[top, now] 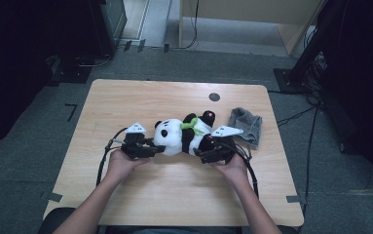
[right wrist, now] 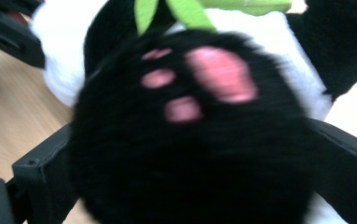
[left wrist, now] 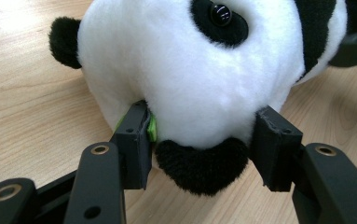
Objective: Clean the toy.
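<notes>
Plush panda [top: 177, 136] is lying on its back across the wooden table [top: 125, 102], head toward the left gripper [top: 156, 149], feet toward the right gripper [top: 201, 155].

Left gripper is clamping the panda's head: in the left gripper view both pads [left wrist: 136, 140] are pressing into the white fur on either side of the black ear [left wrist: 199, 165], with a scrap of green ribbon pinched against the inner one.

Right gripper is standing with jaws wide apart around the black foot with pink paw pads [right wrist: 190, 135]; the foot is sitting between them, right up against the camera. Whether the pads are biting yet I cannot tell, the view being blurred.

Grey cloth [top: 246, 126] is lying just beyond the right gripper, apart from the toy.

Risks, as judged:
- Foot is bulging wider than the jaw gap looks; closing may squeeze it out forward.
- Fur is compressing, so the head grip may be creeping off.
- Lifting unevenly would leave the body sagging, twisting out of the weaker grip.
- Pinched ribbon may be tugging loose.
</notes>
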Available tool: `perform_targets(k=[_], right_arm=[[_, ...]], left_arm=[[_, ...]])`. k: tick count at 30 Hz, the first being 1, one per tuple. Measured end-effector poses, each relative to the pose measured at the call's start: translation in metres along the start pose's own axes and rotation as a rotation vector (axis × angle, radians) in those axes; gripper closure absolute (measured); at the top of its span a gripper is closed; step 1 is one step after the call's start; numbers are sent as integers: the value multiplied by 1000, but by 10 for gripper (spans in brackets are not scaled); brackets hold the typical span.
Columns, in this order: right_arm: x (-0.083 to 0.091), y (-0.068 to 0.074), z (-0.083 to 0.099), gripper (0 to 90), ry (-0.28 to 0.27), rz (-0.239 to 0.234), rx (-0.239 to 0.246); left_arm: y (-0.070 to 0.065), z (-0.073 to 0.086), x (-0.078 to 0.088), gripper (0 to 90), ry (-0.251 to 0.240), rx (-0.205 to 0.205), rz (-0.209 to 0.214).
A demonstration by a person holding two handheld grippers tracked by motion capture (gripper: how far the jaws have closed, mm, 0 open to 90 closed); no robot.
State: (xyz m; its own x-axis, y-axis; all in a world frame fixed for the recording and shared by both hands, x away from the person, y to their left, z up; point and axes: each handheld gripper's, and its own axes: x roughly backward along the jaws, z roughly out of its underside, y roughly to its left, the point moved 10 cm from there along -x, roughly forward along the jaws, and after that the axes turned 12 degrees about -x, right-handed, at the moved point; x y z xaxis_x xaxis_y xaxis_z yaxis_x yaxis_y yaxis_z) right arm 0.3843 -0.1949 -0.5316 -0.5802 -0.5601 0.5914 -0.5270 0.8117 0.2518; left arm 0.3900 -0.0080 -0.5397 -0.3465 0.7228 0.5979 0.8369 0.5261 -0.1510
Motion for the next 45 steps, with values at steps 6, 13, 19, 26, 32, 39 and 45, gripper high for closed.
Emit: perform_targets(k=[6,13,19,26,32,39,45], right_arm=[[-2,-1,-1,94,-12,25,16],[-1,-1,-1,279,-37,27,30],[7,-2,-10,433,-1,16,-43],[38,-6,-33,492,-53,-6,-123],[58,-6,-43,498,-90,-44,-202],[67,11,-50,497,-89,-145,-234],[60,32,-47,501,-35,-201,-227]], left_arm=[[0,0,-1,451,-5,6,1],[1,-1,-3,337,-12,-33,-23],[2,-8,2,278,-48,-44,-26],[-3,-19,22,263,-108,-115,29],[-12,-20,27,243,-138,-161,69],[-22,-26,31,127,-218,-239,93],[-20,-23,21,0,-183,-245,28]])
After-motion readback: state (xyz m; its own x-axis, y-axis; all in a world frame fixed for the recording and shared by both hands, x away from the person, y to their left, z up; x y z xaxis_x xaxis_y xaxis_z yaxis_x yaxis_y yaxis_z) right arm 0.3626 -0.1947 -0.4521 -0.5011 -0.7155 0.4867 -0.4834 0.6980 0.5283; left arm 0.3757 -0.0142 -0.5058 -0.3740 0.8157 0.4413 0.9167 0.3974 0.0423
